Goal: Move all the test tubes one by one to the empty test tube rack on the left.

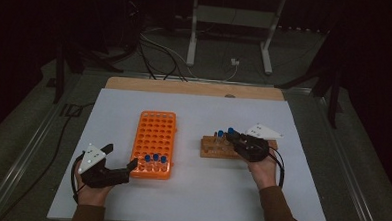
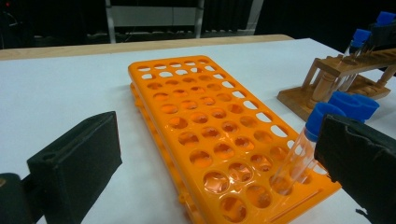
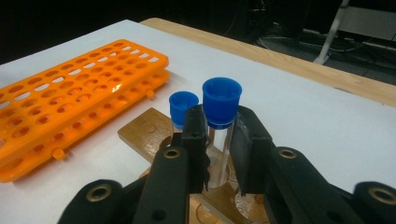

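Gripping a clear test tube with a blue cap (image 3: 221, 100), the right tool (image 3: 219, 140) has its jaws closed against the tube's sides just under the cap; the tube stands upright in the wooden rack (image 3: 149, 133) at lower centre of the right gripper view. A second blue-capped tube (image 3: 183, 106) stands just beside it, to its left in that frame. The high view places this rack (image 1: 217, 149) right of centre on the white bench (image 1: 190, 200), with the right tool (image 1: 238, 138) over its right half and the right hand (image 1: 262, 168) below it.

Left tool (image 1: 118, 159), high view: lower left of frame, jaws wide apart, nothing between them, the tip of one jaw just beside the near left corner of the orange tube rack (image 1: 154, 143). The left gripper view confirms this: the two black jaws sit at the far left and far right edges, well apart, with the orange rack (image 2: 219, 135) between them.

Count, high view: three blue-capped tubes (image 1: 155, 159) in the near row of the orange rack, two in the wooden rack. The left gripper view shows one of the three tubes (image 2: 303, 149) clearly; the right-hand jaw partly hides the others.

Surroundings: wooden board edge (image 1: 195, 87) at the bench's far side, white frame legs (image 1: 192, 35) and cables (image 1: 156, 51) on the floor beyond.
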Demonstrator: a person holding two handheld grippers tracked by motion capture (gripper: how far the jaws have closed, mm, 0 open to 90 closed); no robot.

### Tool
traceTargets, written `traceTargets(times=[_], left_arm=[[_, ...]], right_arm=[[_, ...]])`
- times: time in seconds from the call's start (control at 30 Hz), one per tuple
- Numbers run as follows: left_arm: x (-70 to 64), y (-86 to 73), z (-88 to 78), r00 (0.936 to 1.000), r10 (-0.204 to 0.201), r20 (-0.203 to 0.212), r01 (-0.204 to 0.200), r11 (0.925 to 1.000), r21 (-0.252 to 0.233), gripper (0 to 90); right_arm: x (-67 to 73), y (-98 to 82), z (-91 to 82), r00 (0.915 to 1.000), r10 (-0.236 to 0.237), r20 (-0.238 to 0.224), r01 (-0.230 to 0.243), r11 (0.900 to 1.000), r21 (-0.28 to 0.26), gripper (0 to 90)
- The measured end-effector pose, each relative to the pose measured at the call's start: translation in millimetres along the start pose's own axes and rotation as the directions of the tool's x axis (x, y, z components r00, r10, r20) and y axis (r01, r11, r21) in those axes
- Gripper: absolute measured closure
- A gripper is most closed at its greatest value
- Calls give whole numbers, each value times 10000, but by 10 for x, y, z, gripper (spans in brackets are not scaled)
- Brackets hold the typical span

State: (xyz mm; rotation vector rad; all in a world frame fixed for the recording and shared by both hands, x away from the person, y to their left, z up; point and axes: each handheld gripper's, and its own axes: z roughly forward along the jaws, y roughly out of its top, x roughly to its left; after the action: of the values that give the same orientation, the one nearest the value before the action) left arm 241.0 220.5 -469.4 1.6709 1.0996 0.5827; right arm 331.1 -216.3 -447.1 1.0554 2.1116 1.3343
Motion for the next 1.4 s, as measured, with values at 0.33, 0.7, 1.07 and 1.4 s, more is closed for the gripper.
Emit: traceTargets(times=[0.33,0.7,1.07,1.4], left_arm=[[1,0,-1,10000,-5,-5,5,10000,-7,14],[1,-1,-1,10000,-13,-8,13,10000,-7,14],[0,-3,3,10000,-24,-2,24,10000,-7,14],[-3,0,3,10000,9,-27,-9,10000,10,14]], right_arm=[[13,78,-34,9999,-34,-106,32,9999,-145,765],[27,171,-76,9998,-94,-202,88,9996,-273,764],[41,293,-170,9996,-229,-186,220,9987,-467,764],[75,395,-247,9990,-425,-135,418,9979,-500,764]])
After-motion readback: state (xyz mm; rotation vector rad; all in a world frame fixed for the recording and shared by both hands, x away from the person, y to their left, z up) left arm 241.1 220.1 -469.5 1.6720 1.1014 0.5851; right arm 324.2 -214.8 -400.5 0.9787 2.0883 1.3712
